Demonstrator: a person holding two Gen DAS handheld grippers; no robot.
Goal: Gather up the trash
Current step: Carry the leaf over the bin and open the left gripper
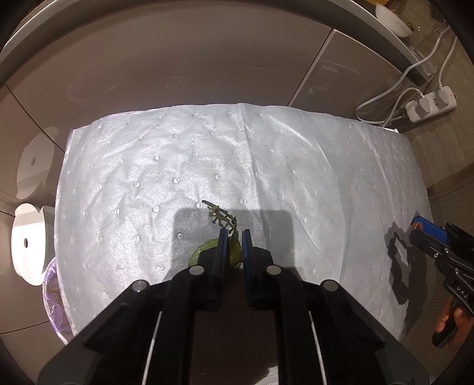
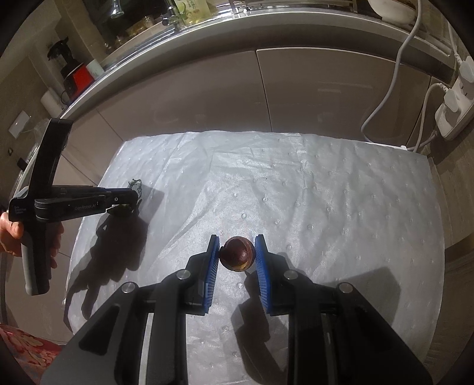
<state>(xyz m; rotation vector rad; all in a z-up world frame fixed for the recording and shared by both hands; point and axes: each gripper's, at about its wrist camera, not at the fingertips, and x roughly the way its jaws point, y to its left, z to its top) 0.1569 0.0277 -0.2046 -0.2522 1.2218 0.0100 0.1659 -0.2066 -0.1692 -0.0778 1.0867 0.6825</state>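
Over the white padded tabletop (image 1: 266, 154), the left tongs (image 1: 234, 237) are clenched on a green leaf with a twiggy stem (image 1: 220, 214), lifted clear. Farther right, the right tongs (image 2: 237, 251) grip a dark red fruit husk (image 2: 238, 253). Both scraps seem collected; dropping them into the purple-lined bin (image 1: 51, 284) at the left edge remains.

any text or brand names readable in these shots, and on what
"GenRobot.AI": on the side of the left gripper, right wrist view.
"DAS": on the right gripper, left wrist view; it may be partial.
Small print on the left gripper's rear end: too small to read.
Label on the green bottle on the counter: blurred.
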